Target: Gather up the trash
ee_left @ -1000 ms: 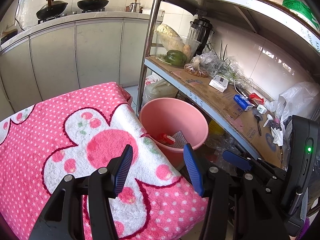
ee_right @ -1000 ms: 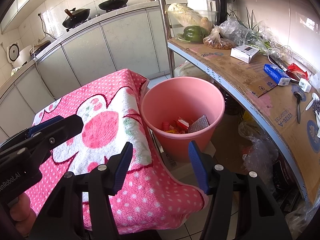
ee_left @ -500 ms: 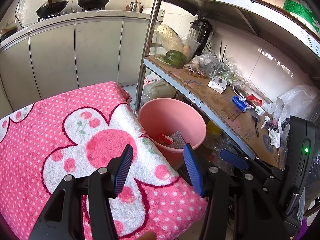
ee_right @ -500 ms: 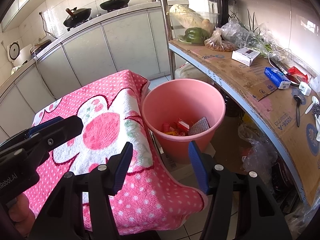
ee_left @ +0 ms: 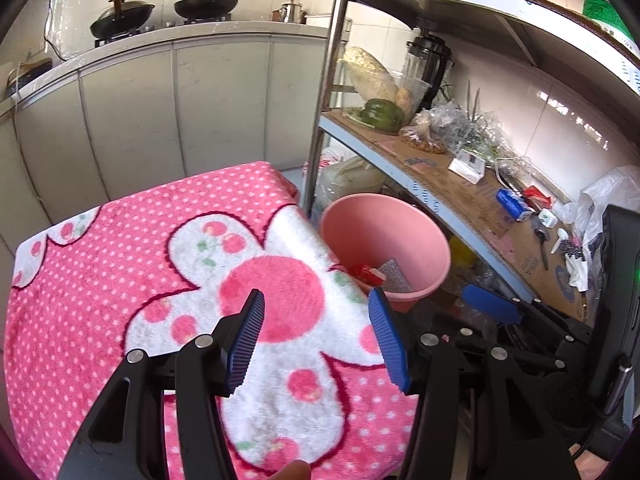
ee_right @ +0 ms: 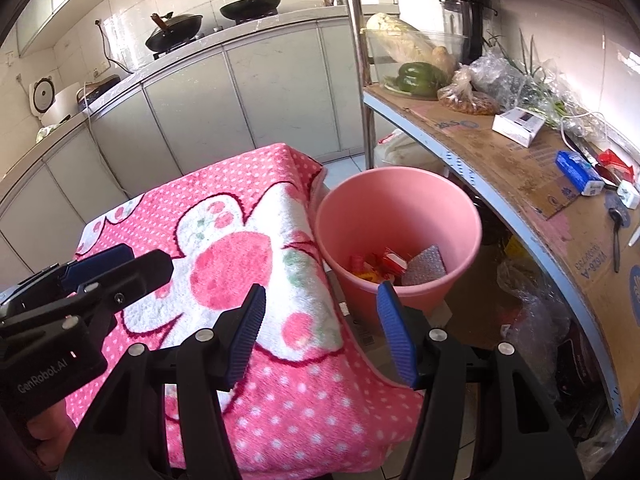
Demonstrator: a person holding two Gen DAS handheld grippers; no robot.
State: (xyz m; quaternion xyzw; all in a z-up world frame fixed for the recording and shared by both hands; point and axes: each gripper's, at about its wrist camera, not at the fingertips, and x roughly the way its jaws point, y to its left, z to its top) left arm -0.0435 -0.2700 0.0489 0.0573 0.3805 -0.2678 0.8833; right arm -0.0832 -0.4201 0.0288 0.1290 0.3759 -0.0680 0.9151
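Observation:
A pink plastic bin [ee_left: 434, 240] [ee_right: 400, 184] stands on the floor to the right of a table draped in a pink flowered towel [ee_left: 132, 272] [ee_right: 224, 248]. Trash lies in its bottom: red wrappers [ee_right: 390, 260] and a silver bubble pouch [ee_right: 425, 266] [ee_left: 394, 278]. My left gripper [ee_left: 316, 332] is open and empty above the towel. My right gripper [ee_right: 318, 330] is open and empty over the towel's right edge, near the bin. The left gripper also shows at the left of the right wrist view [ee_right: 112, 264].
A metal shelf rack [ee_right: 520, 184] lined with cardboard runs along the right, holding vegetables, bags, a white box [ee_right: 518, 124] and small items. Grey kitchen cabinets [ee_left: 180, 108] with pans on the counter stand behind the table.
Both grippers have drawn back and up a little from the bin. Jaws stay open and empty.

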